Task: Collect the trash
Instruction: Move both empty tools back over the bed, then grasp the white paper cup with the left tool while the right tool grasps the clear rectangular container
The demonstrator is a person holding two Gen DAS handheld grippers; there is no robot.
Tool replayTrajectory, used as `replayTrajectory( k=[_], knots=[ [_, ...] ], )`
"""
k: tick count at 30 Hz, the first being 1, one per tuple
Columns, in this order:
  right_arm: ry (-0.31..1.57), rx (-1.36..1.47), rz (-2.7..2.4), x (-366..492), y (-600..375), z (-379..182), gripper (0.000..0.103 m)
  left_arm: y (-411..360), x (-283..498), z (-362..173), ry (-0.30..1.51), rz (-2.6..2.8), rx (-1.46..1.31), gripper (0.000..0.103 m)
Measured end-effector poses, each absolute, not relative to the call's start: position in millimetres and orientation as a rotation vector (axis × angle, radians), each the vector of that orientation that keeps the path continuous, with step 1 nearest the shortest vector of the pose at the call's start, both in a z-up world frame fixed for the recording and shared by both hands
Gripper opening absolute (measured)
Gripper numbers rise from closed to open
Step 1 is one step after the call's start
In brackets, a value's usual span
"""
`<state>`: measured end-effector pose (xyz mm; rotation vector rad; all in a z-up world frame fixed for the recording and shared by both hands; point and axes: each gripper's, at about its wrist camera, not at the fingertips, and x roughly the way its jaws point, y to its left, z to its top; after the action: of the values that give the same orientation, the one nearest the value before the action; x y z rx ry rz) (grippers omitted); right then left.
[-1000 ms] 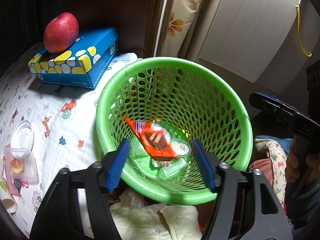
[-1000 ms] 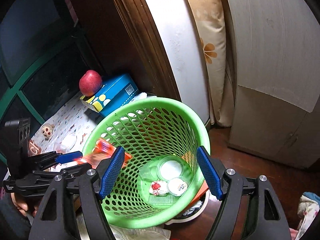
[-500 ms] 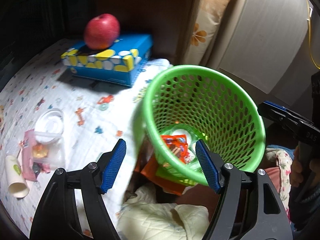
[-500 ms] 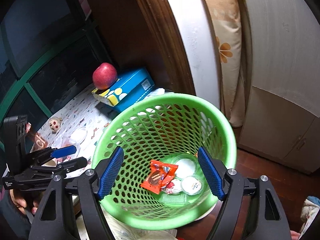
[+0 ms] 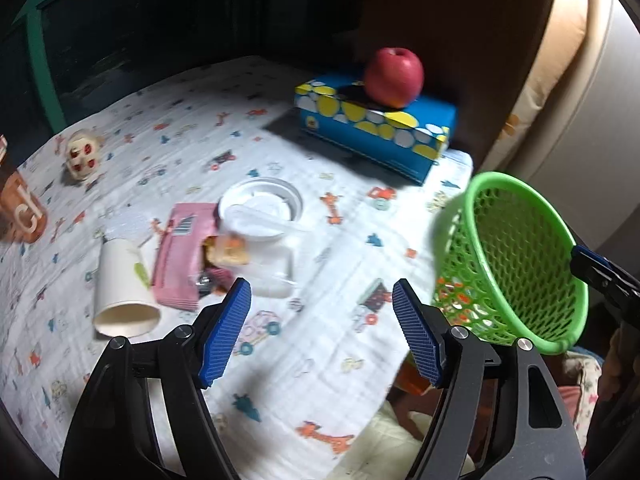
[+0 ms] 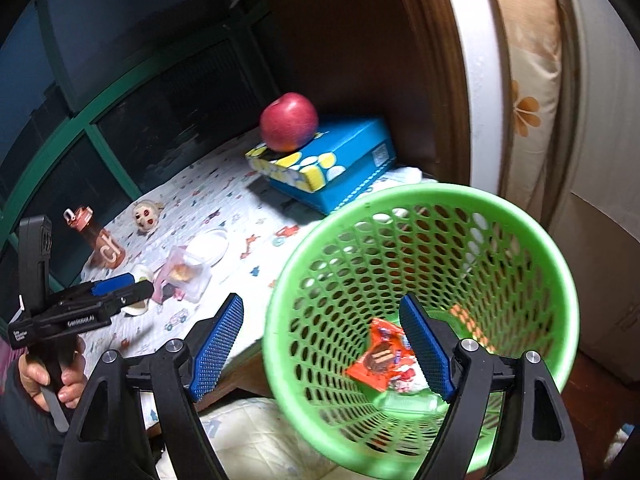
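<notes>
A green mesh basket [image 6: 420, 208] stands off the table's right edge, also in the left wrist view [image 5: 516, 264]. It holds an orange snack wrapper [image 6: 380, 360] and clear plastic pieces. On the table lie a white paper cup [image 5: 120, 284] on its side, a pink wrapper [image 5: 180, 256], a clear plastic container [image 5: 264, 256] and a white lid [image 5: 260, 204]. My left gripper [image 5: 322, 332] is open and empty over the table, near this trash; it shows in the right wrist view [image 6: 116, 292]. My right gripper [image 6: 320, 352] is open and empty, straddling the basket's near rim.
A red apple [image 5: 394, 72] sits on a blue tissue box [image 5: 372, 124] at the back. A small doll head [image 5: 82, 156] and an orange bottle [image 6: 96, 240] stand at the table's left. A dark window is behind, a cabinet [image 6: 600, 80] to the right, cream bedding [image 6: 248, 436] below.
My left gripper has swung left from over the basket to over the table trash. The orange wrapper it dropped now lies in the basket. My right gripper shifted slightly left.
</notes>
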<state>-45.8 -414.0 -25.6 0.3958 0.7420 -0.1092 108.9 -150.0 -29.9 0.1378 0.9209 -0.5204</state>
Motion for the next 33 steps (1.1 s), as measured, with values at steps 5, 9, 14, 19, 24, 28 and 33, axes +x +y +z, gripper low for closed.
replayTrajectory(
  k=[5,9,14,19,24,28,33],
  knots=[
    [0.756,0.377,-0.059,-27.8,-392.0,-26.1,0.077,-101.5,138.4,-28.3,0.932,-0.382,0.097,0.072],
    [0.765,0.356,-0.019,-12.4,-373.8,-25.3,0.077,-66.4,165.2,-31.5,0.944,-0.277,0.069,0.073],
    [0.781,0.338,0.023,4.4,-353.7,-27.0,0.077,-31.4,194.6,-44.1,0.990,-0.192,0.030,0.077],
    [0.808,0.315,0.069,23.5,-331.7,-31.8,0.077,-13.4,216.0,-61.9,1.046,-0.155,-0.004,0.077],
    [0.834,0.287,0.100,39.4,-317.5,-37.2,0.077,-3.3,227.1,-75.1,1.097,-0.173,-0.078,0.079],
    [0.857,0.263,0.116,51.0,-309.2,-41.6,0.077,-5.9,231.3,-83.9,1.118,-0.189,-0.083,0.079],
    [0.880,0.222,0.131,62.8,-302.8,-45.7,0.077,-5.0,239.5,-94.7,1.157,-0.205,-0.113,0.079]
  ],
)
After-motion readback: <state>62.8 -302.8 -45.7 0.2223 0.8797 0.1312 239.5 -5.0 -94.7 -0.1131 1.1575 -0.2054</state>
